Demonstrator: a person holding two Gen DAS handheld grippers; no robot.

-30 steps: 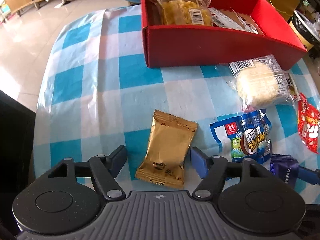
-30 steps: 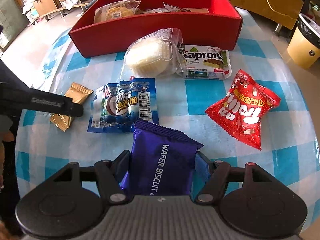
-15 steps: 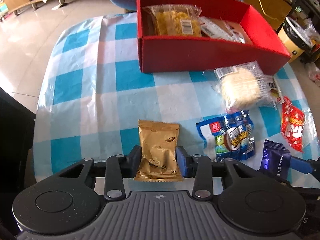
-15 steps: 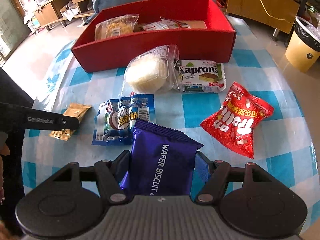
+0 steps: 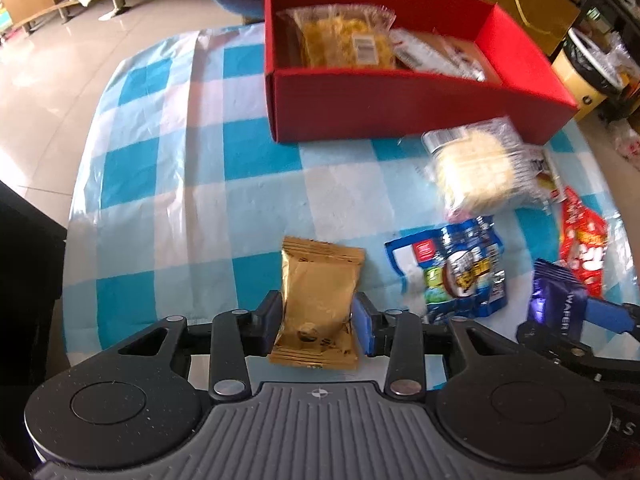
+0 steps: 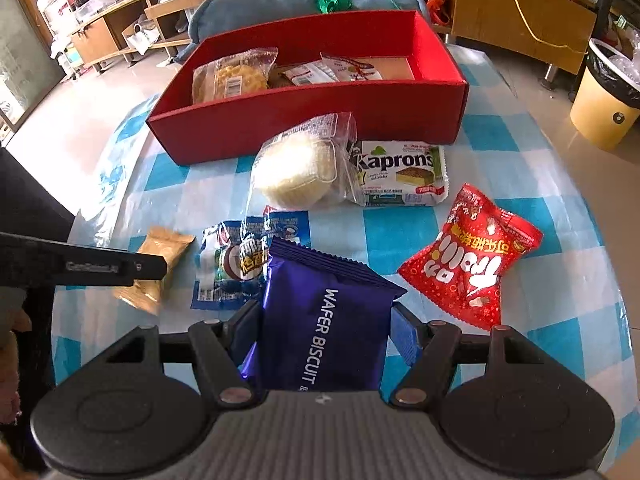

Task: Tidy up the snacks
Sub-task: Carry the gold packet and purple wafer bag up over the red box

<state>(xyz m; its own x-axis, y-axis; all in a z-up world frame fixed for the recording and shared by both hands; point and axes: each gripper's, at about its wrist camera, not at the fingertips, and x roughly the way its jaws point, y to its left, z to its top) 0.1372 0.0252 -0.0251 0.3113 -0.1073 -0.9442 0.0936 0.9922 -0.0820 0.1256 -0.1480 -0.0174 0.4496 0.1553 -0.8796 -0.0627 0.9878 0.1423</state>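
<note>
checked tablecloth (image 5: 168, 168) | left tool (image 5: 318, 322) clenching gold packet (image 5: 318, 304) | right tool (image 6: 324, 328) grasping purple wafer packet (image 6: 324, 320)

Gold snack packet (image 5: 316, 300) upright, pinched at its sides, off the checked cloth; purple wafer biscuit pack (image 6: 324, 328) likewise clamped; red box (image 6: 304, 116) open at back, holding a yellow crisp bag (image 6: 234, 76) and small wrappers (image 6: 340, 72).

Readable: "WAFER BISCUIT" ran down the purple packet (image 6: 324, 332); "Kaprons" was on the white-green cake pack (image 6: 400, 174). Red bag (image 6: 472, 268) carried Chinese characters; other labels too blurred.
</note>
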